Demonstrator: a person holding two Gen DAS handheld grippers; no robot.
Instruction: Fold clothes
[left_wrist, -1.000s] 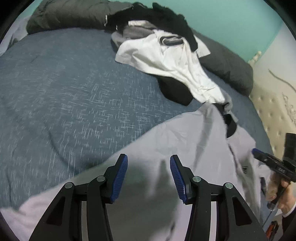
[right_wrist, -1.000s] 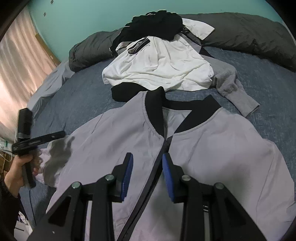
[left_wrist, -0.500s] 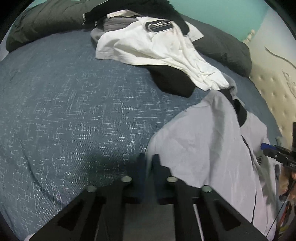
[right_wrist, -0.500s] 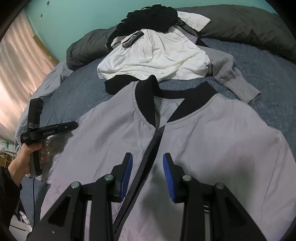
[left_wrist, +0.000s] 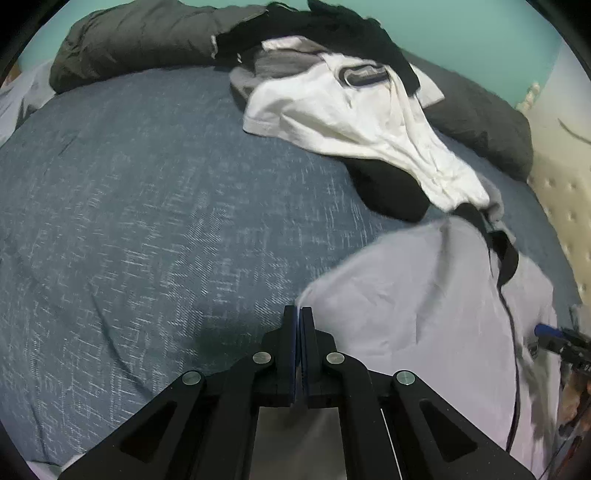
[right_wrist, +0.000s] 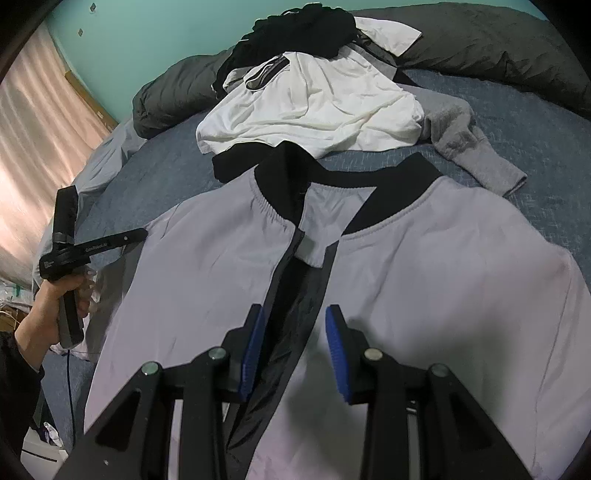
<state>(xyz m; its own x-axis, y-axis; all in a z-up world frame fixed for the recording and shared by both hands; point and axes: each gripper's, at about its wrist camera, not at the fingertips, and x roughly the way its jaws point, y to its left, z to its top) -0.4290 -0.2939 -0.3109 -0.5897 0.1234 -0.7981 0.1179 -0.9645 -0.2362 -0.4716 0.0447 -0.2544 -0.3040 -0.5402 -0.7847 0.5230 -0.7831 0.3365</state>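
Left wrist view is sitting low, close above the bed (left_wrist: 129, 221), looking past the jacket (left_wrist: 424, 295) sleeve edge toward the clothes pile (left_wrist: 351, 110), jacket lying to its right. Right wrist view is hovering close over the jacket (right_wrist: 424, 277) front, facing along the zipper toward the same clothes pile (right_wrist: 314, 99) beyond the collar. Both are sharing jacket, pile and bed (right_wrist: 535, 129); each is catching the other gripper at its frame edge.

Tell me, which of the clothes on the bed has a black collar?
The pale grey jacket spread flat nearest the tongs. The white shirt and grey sweater lie crumpled in the pile behind it.
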